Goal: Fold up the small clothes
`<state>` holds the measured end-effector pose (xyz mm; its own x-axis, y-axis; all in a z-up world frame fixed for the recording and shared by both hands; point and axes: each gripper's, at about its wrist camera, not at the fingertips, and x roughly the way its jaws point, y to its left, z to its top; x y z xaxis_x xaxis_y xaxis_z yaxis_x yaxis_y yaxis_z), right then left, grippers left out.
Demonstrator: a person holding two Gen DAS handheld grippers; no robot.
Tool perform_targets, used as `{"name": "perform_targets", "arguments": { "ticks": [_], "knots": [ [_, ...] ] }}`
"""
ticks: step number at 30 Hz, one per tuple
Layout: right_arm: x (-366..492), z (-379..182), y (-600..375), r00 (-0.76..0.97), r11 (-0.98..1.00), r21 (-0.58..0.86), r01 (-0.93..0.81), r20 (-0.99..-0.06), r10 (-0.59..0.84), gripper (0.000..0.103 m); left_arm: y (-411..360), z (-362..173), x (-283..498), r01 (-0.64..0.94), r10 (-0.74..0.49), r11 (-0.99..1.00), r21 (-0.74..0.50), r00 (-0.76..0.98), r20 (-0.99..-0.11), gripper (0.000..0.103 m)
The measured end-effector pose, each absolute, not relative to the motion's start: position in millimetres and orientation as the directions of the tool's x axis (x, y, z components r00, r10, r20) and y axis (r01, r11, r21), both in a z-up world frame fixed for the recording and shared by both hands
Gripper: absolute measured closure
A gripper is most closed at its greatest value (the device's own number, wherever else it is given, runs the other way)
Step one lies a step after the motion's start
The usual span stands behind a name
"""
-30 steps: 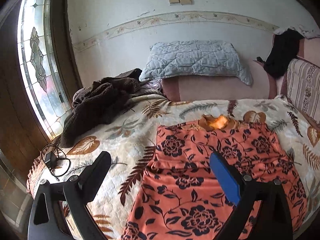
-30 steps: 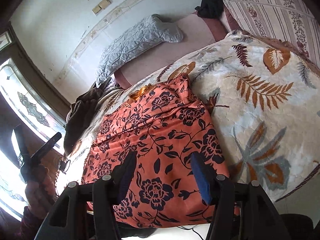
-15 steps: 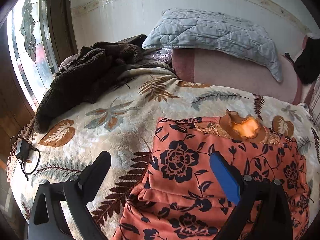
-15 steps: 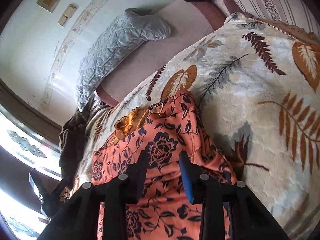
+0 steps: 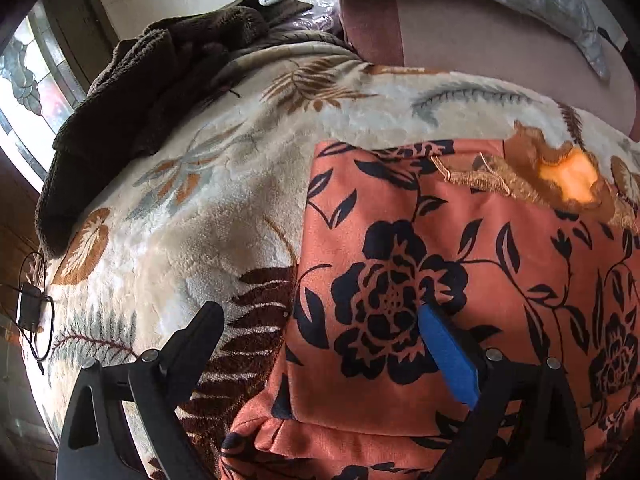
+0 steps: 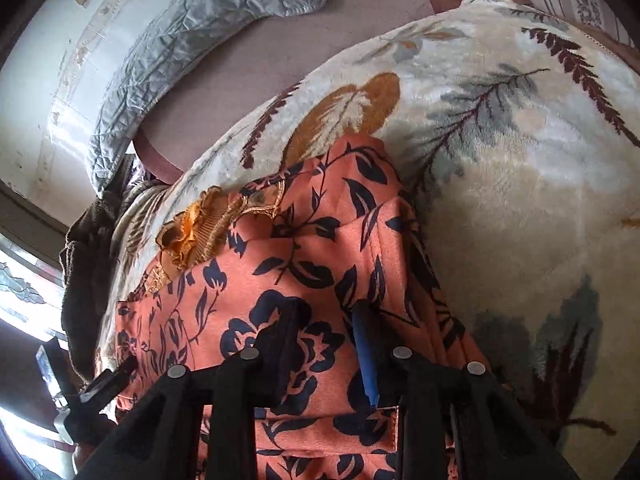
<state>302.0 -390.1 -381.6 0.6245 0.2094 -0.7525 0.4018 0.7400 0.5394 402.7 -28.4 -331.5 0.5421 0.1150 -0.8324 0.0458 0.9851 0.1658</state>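
Note:
An orange garment with a dark floral print [image 5: 460,260] lies flat on the bed, with a gold ruffled collar [image 5: 560,172] at its far edge. My left gripper [image 5: 320,316] is open and low over the garment's far left corner, one finger over the blanket, the blue-padded one over the cloth. My right gripper [image 6: 326,320] is open, its jaws narrower, over the garment's [image 6: 280,272] far right part near the collar [image 6: 200,232]. The left gripper's fingers [image 6: 108,376] show at the left of the right wrist view.
A cream leaf-print blanket [image 5: 192,220] covers the bed. A dark brown fleece heap [image 5: 152,80] lies at the far left. A grey quilted pillow [image 6: 180,52] leans on the wall. A black charger with cable [image 5: 30,312] sits at the bed's left edge.
Both grippers have moved forward and down toward the garment's far, collar end. The right gripper's jaws have narrowed. The garment has not moved.

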Motion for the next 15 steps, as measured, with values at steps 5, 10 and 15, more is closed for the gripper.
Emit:
{"name": "perform_targets", "arguments": {
  "ticks": [5,10,15],
  "knots": [
    [293,-358,-382,0.716,0.743,0.587,0.322,-0.665,0.214,0.072,-34,-298,384,0.054,0.109,0.979,0.197,0.675,-0.729,0.006],
    [299,-376,-370,0.631,0.757,0.548,0.354,-0.738,0.239,0.072,-35,-339,396,0.118,0.097,0.974,0.191,0.547,-0.831,0.005],
    [258,-341,-372,0.710,0.758,0.585,0.288,-0.662,0.241,0.069,-13,-305,379,0.074,0.051,0.990,0.117,0.592,-0.804,0.005]
  ]
}}
